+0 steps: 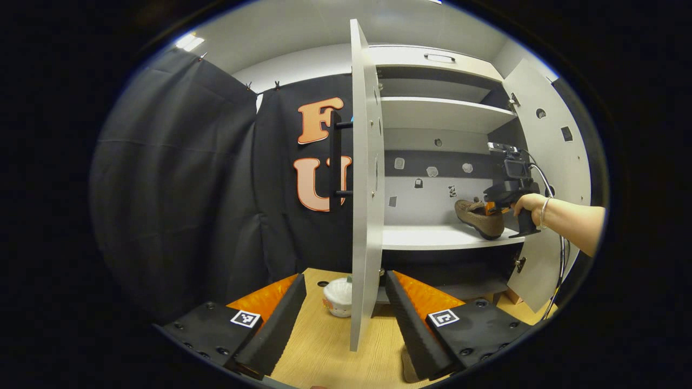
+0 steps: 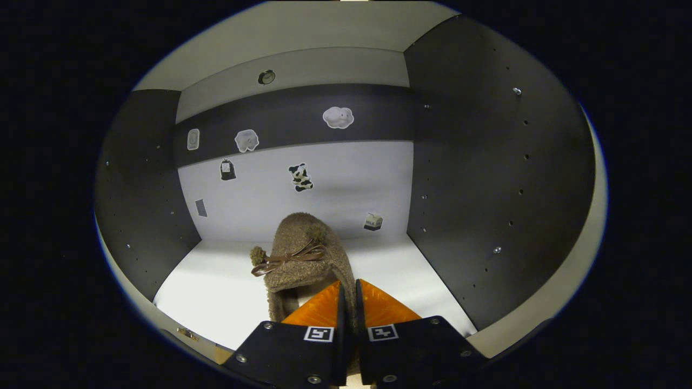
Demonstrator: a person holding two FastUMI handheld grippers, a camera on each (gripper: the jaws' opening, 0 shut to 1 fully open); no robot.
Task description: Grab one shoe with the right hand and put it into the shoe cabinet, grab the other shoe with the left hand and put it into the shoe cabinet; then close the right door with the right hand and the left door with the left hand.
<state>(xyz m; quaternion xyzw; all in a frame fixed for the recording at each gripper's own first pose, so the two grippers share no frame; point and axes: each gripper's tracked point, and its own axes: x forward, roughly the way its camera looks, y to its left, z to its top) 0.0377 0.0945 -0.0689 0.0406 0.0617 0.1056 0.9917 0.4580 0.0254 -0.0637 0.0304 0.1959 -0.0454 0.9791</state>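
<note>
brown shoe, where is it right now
The brown shoe is inside the cabinet on the white shelf, pinched at its heel by the right gripper, near the dark right side wall.

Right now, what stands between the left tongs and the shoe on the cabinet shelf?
In the left gripper view, the open left door stands edge-on between the left tongs and the brown shoe, which the right tongs hold over the shelf.
</note>
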